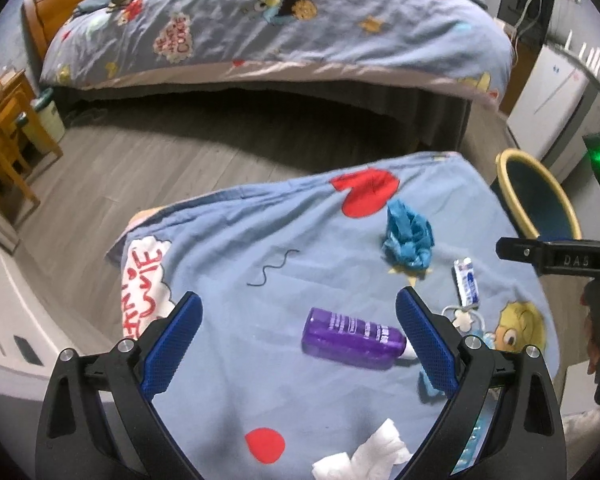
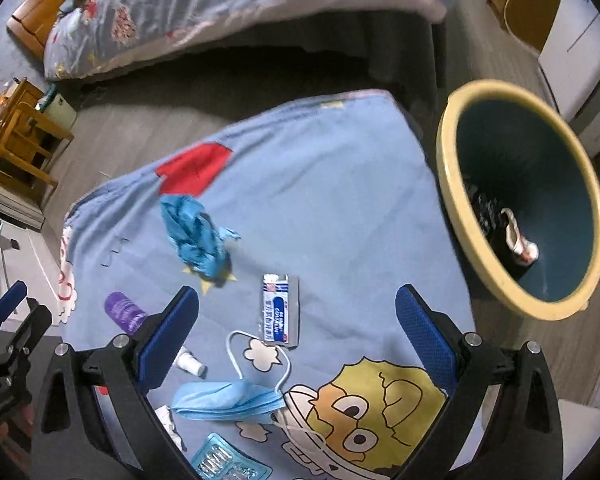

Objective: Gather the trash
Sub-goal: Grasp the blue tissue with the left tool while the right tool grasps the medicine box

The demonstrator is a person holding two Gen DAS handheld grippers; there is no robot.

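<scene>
From the left wrist view, the left tongs (image 1: 298, 320) hang spread wide above a table (image 1: 228, 240) draped in a blue cartoon cloth, gripping nothing. A purple bottle (image 1: 350, 338) lies on its side between the two blue pads, nearer the right-hand pad, with its white cap (image 1: 408, 354) just at that pad's inner face; whether it touches cannot be told. Beyond the tips, a crumpled blue bag (image 1: 408, 236) sits near a red heart print. To the right of the tongs lies a small white-and-blue wrapper (image 1: 468, 282). A white tissue (image 1: 370, 454) rests low in the frame, between the black arms behind the pads. At the right edge the other tongs show as a black bar, and past them stands a trash bin (image 1: 504, 172) with a yellow rim.

From the right wrist view, the right tongs (image 2: 296, 320) are also spread wide and empty. The wrapper (image 2: 280, 310) lies between the pads, about level with the tips. Behind it, closer to the camera, a blue face mask (image 2: 228, 402) lies flat with its white loops curling toward the wrapper. The blue bag (image 2: 198, 238) sits beyond the left pad's tip. The purple bottle (image 2: 124, 312) lies outside the left pad, partly hidden by it. A blister pack (image 2: 228, 466) shows at the bottom edge. The trash bin (image 2: 460, 216) stands beside the table to the right, well apart from the tongs, with a few scraps inside.
</scene>
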